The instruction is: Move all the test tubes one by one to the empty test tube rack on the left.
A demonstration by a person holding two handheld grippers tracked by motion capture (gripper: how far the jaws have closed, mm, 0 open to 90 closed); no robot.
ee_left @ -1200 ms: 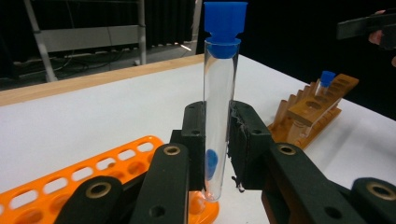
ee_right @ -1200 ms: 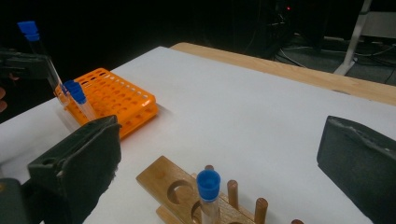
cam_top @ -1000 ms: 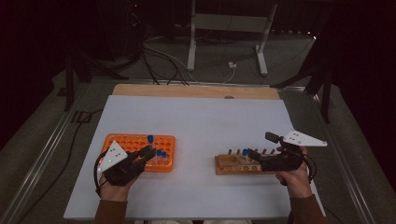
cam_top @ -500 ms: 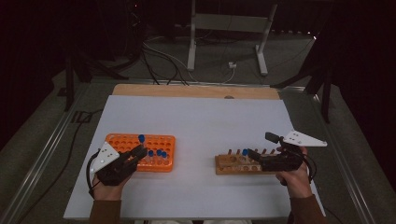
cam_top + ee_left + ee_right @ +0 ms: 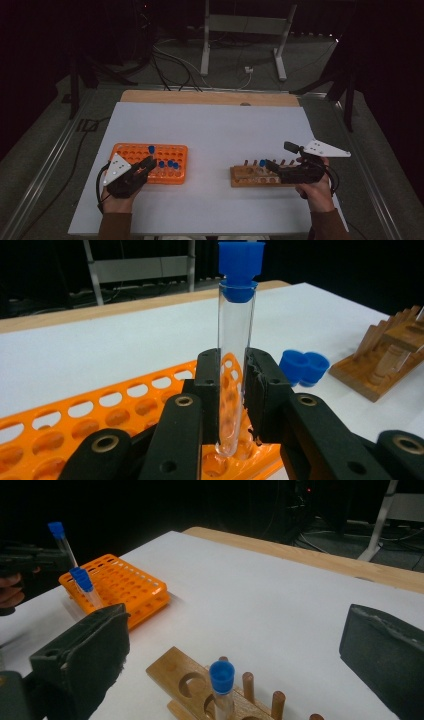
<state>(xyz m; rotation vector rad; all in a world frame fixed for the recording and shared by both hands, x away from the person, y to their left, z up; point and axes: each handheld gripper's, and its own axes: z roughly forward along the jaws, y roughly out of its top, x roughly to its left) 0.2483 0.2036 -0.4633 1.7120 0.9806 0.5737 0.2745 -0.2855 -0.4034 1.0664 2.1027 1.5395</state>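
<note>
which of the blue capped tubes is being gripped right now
The test tube clamped between the left gripper's fingers, held upright with its bottom over the orange rack. The other tubes stand free in the racks.

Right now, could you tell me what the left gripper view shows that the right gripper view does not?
Left gripper view: black fingers clamped on a clear blue-capped tube, its foot over a hole of the orange rack.

Right gripper view: open fingers around another capped tube standing in the wooden rack.

Both: the orange rack, wooden rack and white tabletop.
</note>
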